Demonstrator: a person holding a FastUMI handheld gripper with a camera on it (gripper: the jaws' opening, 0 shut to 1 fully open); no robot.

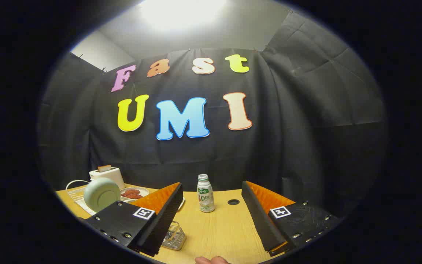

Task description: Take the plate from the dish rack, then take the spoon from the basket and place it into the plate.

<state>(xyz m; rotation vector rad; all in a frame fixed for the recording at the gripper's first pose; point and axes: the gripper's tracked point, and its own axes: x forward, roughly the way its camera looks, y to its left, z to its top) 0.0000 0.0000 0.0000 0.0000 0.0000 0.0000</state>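
Note:
A pale green plate point(102, 193) stands on edge in a white wire dish rack point(76, 196) on the wooden table point(218, 227), to the left of my left finger. A clear wire basket point(173, 236) sits on the table just beside the inner side of the left finger, partly hidden by it; I cannot make out the spoon in it. My gripper point(211, 190) is held above the table, open, with nothing between its fingers.
A small white drink bottle point(205, 193) stands upright ahead, between the fingers. A white toaster point(107, 173) with a slice in it stands behind the rack. A white dish point(134, 192) with reddish food lies beside the plate. A round hole point(233, 202) is in the tabletop.

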